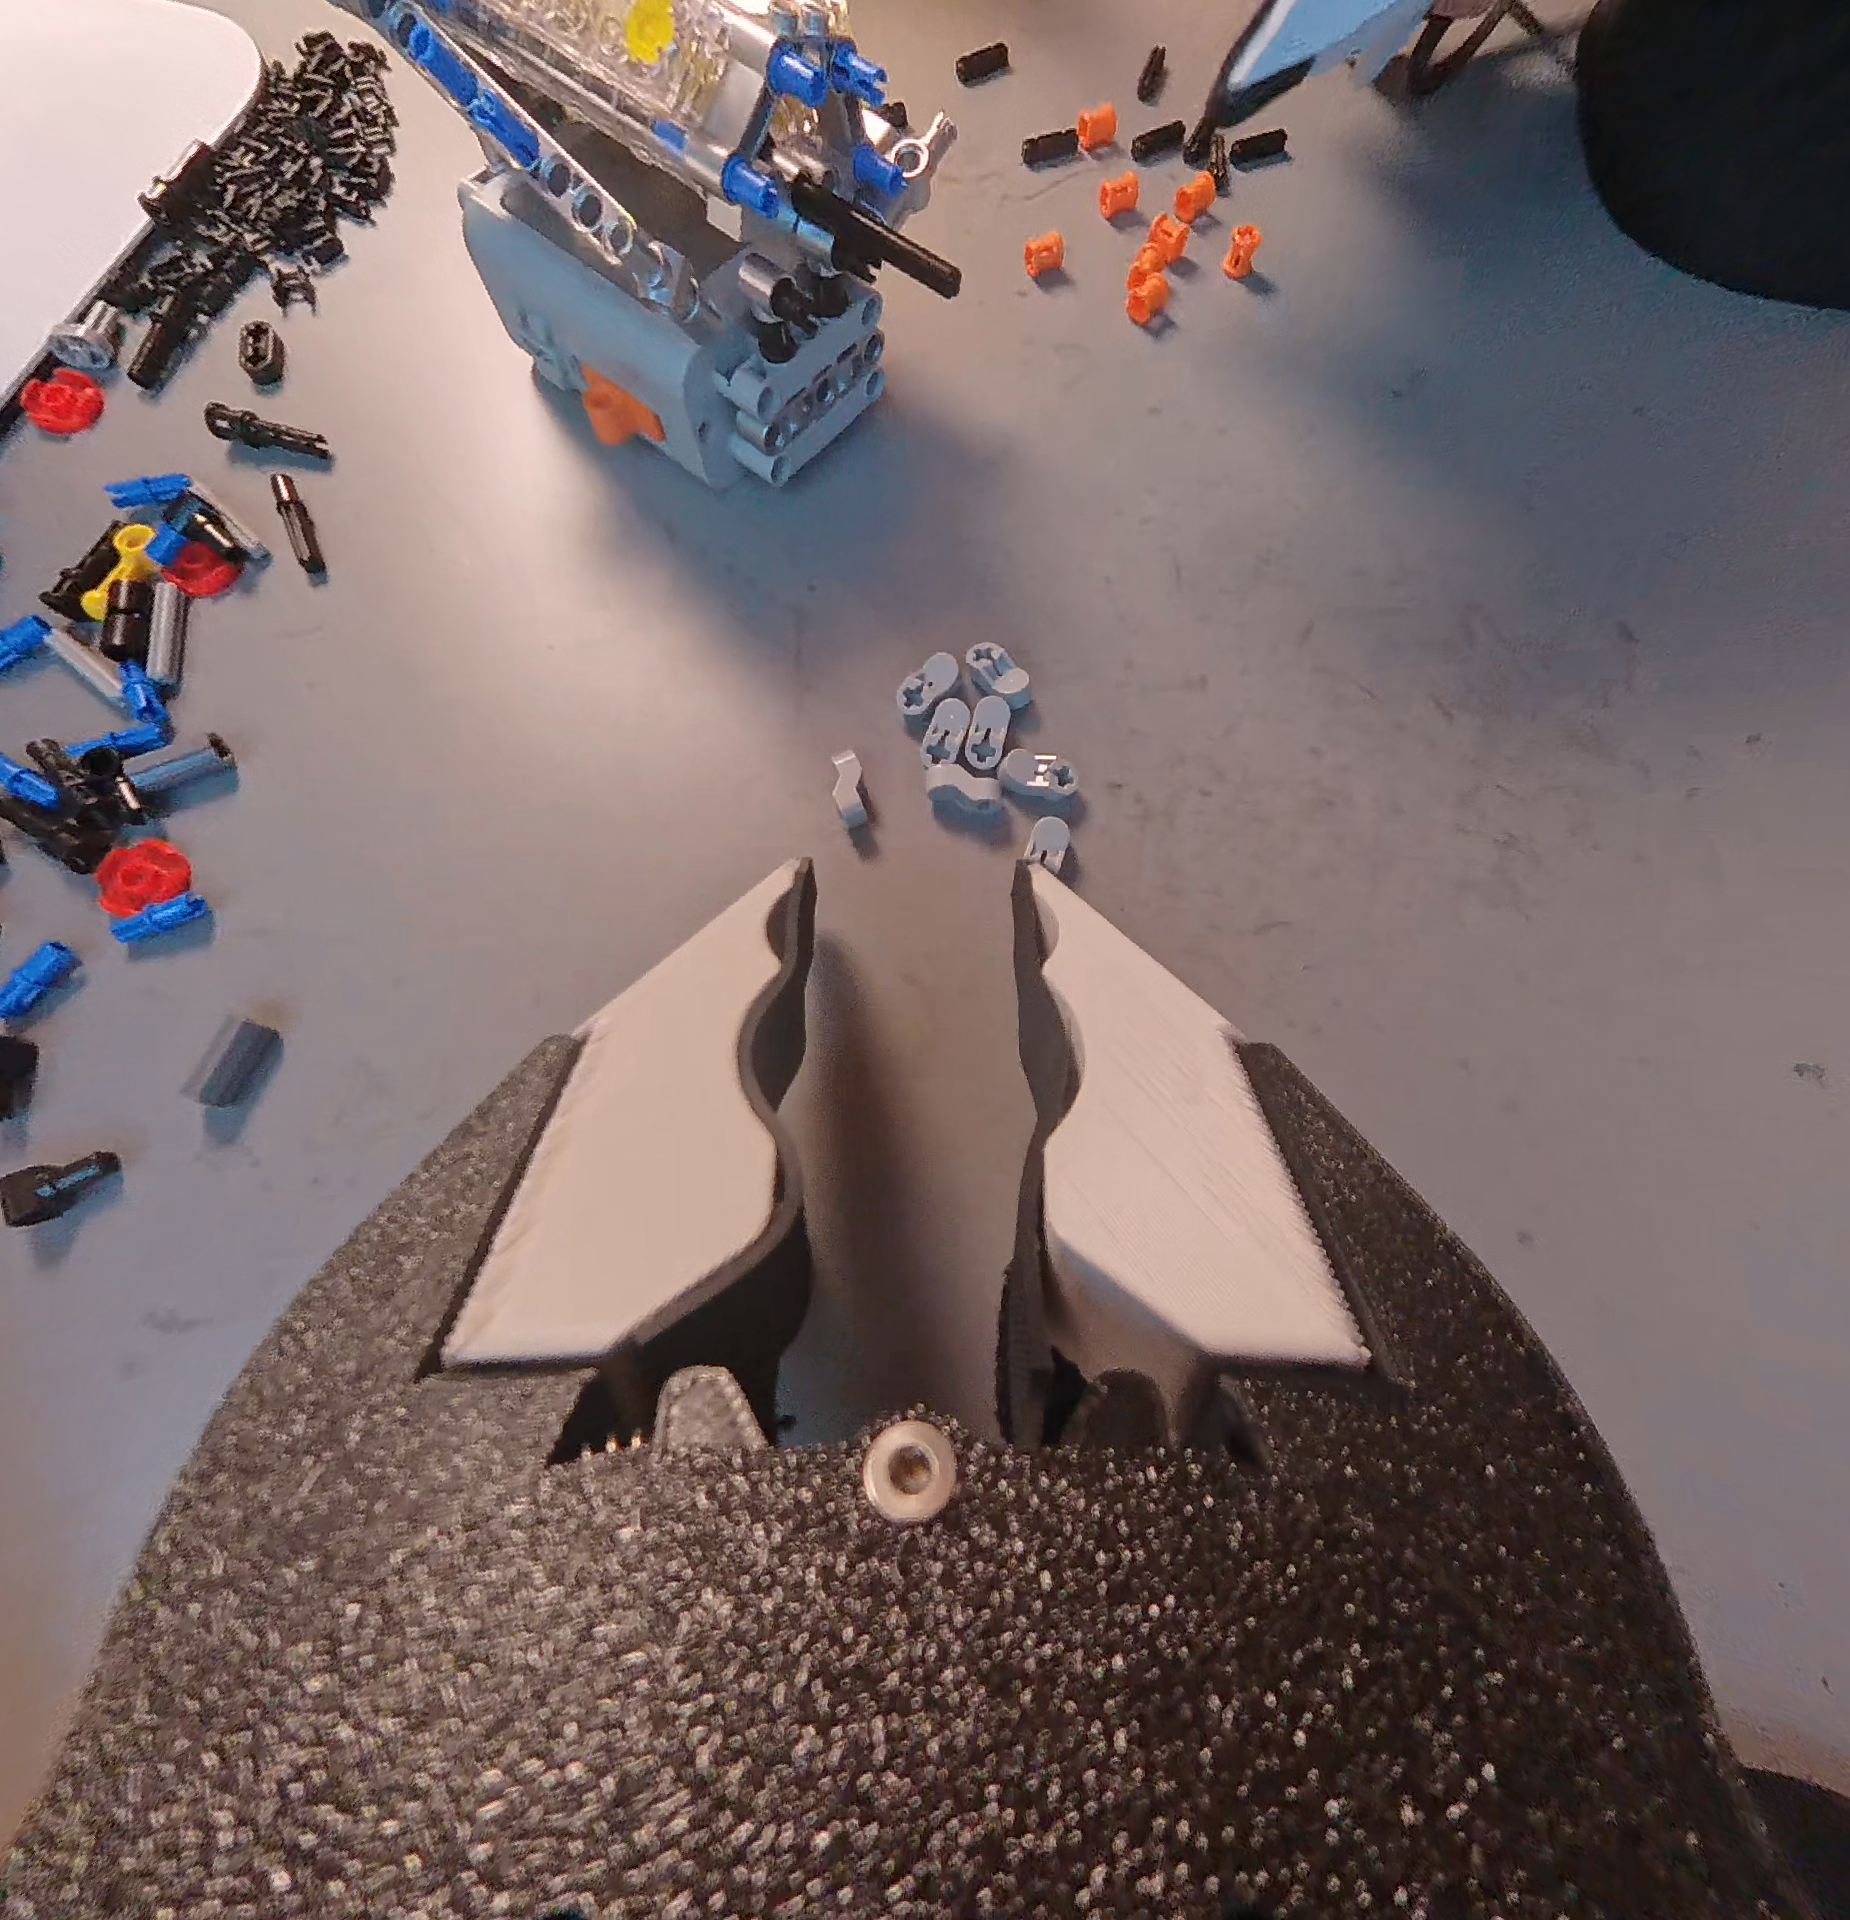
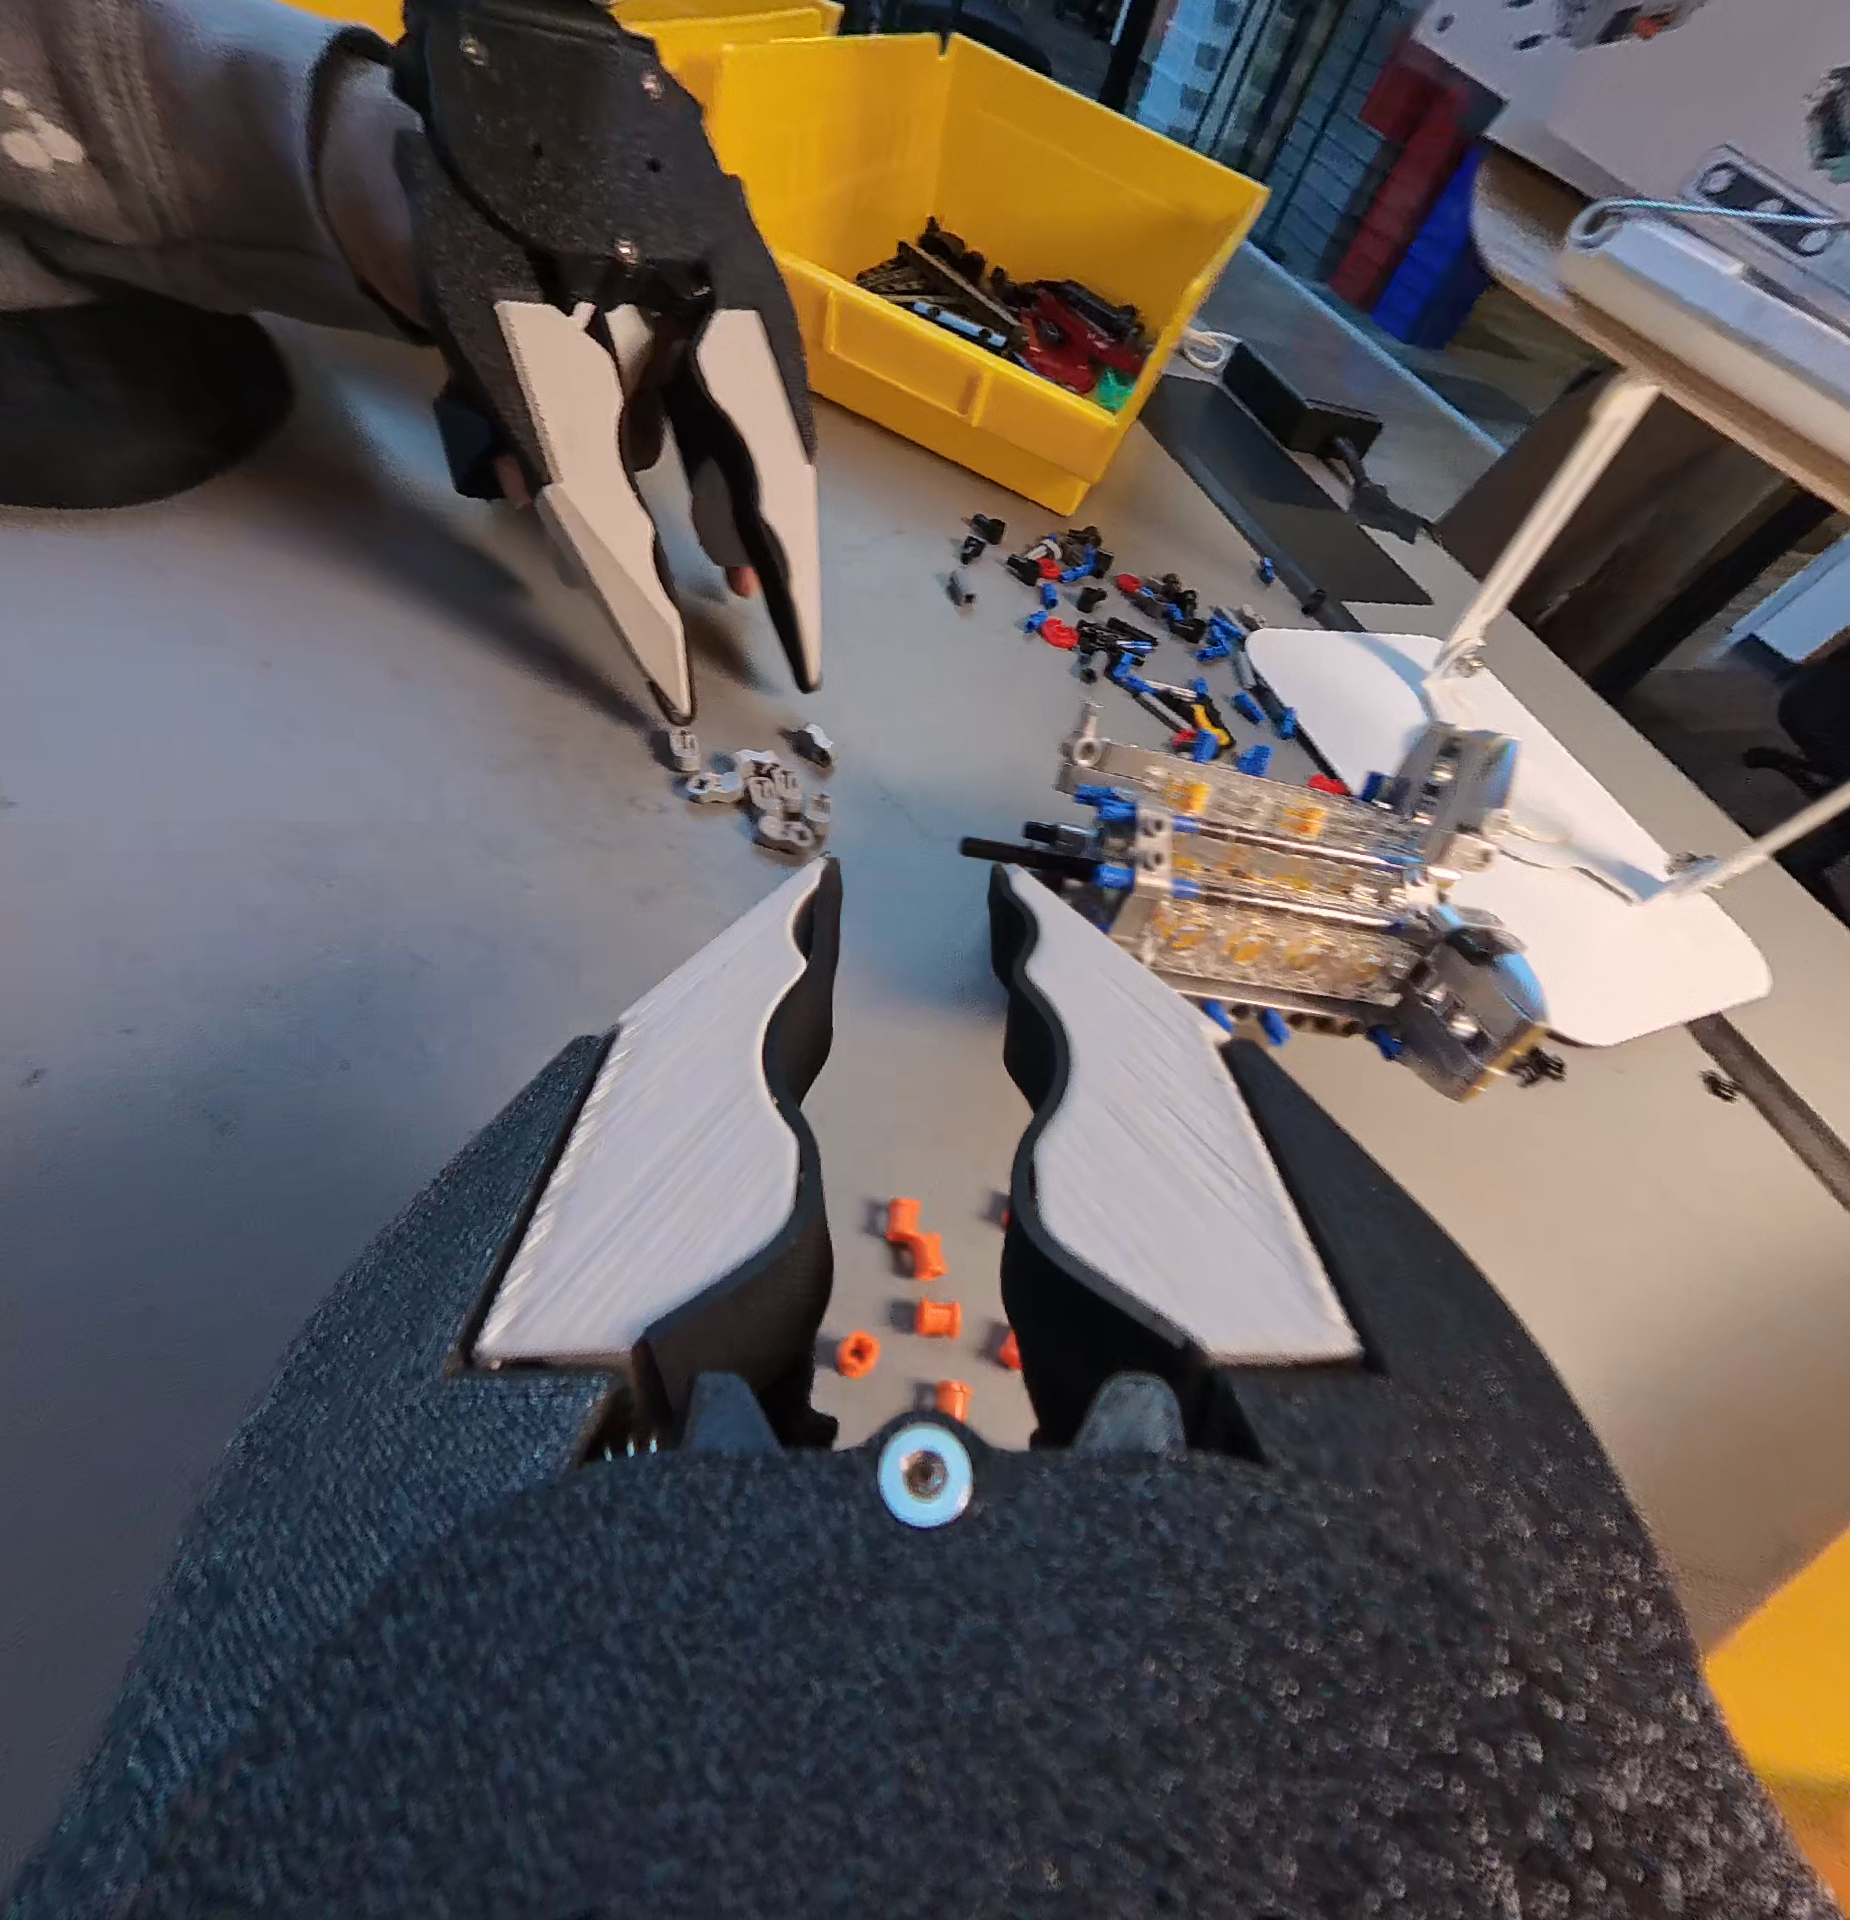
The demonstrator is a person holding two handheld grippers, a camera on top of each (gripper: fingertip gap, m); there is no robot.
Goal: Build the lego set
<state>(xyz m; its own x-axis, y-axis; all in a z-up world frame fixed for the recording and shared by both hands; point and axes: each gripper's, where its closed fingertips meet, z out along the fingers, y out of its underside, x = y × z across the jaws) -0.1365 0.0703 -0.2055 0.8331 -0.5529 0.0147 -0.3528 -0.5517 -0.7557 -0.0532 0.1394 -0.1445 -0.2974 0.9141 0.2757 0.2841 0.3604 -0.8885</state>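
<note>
a small cluster of light grey connector pieces (image 1: 988,743) lies on the grey desk (image 1: 1420,831), just ahead of the left hand-held gripper (image 1: 913,868), whose fingers stand apart with nothing between them; one grey piece (image 1: 1048,840) sits just beside its right fingertip and a lone grey clip (image 1: 850,790) lies a little to the left of the cluster. in the right wrist view the same left hand-held gripper (image 2: 749,701) points down at the grey pieces (image 2: 760,784) from above, held by a person's gloved hand (image 2: 682,436) in a grey sleeve (image 2: 173,156), with one fingertip close over the nearest piece. the right hand-held gripper (image 2: 913,878) also has its fingers apart and empty, hovering over a scatter of orange bushings (image 2: 916,1252) seen through the gap between its fingers. just beside its right finger lies a grey and blue brick-built assembly (image 2: 1295,914) with clear panels and a black axle (image 2: 1014,852) sticking out toward the gripper. beyond it a white lamp base (image 2: 1586,935) rests on the desk, and a spread of small black, blue and red pins (image 2: 1139,623) lies farther off. a yellow parts bin (image 2: 1004,260) with mixed pieces stands at the back. in the left wrist view a pile of black pins (image 1: 277,166) lies at far left.
</note>
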